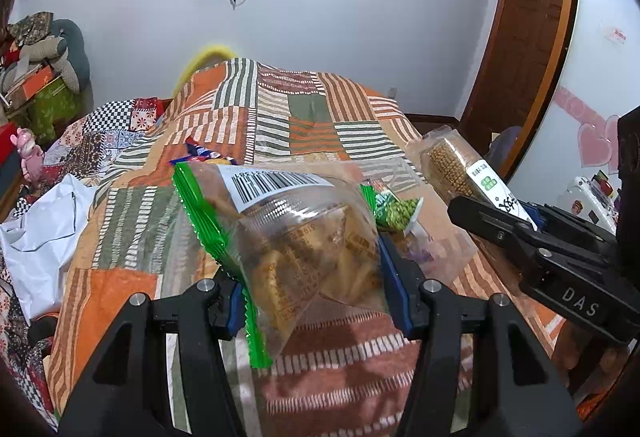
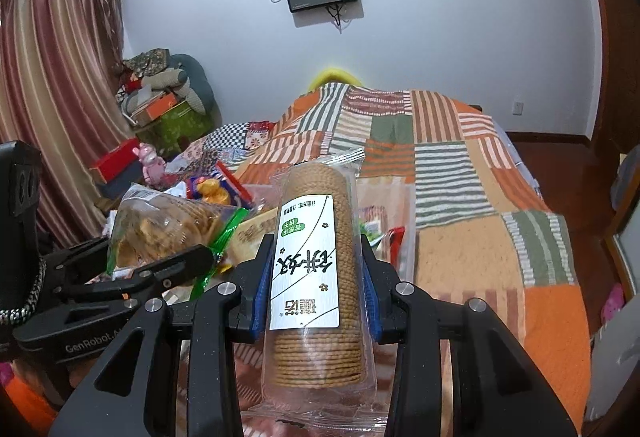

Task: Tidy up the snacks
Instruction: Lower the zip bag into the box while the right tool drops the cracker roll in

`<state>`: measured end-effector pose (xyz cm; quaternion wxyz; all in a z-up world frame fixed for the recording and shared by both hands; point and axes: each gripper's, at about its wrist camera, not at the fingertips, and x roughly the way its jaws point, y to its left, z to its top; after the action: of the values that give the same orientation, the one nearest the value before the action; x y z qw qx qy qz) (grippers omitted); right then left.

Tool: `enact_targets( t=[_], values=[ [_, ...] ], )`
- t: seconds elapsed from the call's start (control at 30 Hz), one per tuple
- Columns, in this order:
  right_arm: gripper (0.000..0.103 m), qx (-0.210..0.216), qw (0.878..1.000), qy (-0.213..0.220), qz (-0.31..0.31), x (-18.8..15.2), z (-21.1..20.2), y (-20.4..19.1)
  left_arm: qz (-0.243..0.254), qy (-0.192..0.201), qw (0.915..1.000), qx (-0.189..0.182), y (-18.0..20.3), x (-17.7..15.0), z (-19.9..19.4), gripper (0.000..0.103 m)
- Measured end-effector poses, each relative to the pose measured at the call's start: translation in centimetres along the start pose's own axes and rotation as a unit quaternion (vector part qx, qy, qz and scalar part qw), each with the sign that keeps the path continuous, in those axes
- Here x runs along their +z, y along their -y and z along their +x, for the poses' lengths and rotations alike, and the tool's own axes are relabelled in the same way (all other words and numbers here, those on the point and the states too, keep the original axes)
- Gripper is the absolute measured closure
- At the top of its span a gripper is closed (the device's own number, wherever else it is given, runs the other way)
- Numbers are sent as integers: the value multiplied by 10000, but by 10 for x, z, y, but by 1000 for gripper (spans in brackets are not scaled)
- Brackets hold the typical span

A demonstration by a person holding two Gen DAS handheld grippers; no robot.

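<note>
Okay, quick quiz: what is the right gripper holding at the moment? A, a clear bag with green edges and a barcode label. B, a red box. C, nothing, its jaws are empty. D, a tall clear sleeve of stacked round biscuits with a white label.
D: in the right wrist view the right gripper has its blue pads pressed on both sides of the biscuit sleeve, round biscuits stacked behind a white label.

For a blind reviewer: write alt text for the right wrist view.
The right gripper clamps a clear sleeve of round biscuits with a white label, held up above a patchwork bedspread. At left, the left gripper holds a green-edged snack bag; more snacks lie behind.
</note>
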<state>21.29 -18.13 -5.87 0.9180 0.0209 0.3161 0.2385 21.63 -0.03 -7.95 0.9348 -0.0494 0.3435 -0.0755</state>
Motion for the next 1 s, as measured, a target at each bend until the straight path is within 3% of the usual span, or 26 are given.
enact_targets(
  t=[0.67,1.0],
  values=[
    [69,-263,9992,-316,12,12,33,31,-196,-623,9977,-195,13,16,82,47],
    [68,-138,9983,-565,40,18,56,29,-44,-542,9984,-127,19,10,89,45]
  ],
)
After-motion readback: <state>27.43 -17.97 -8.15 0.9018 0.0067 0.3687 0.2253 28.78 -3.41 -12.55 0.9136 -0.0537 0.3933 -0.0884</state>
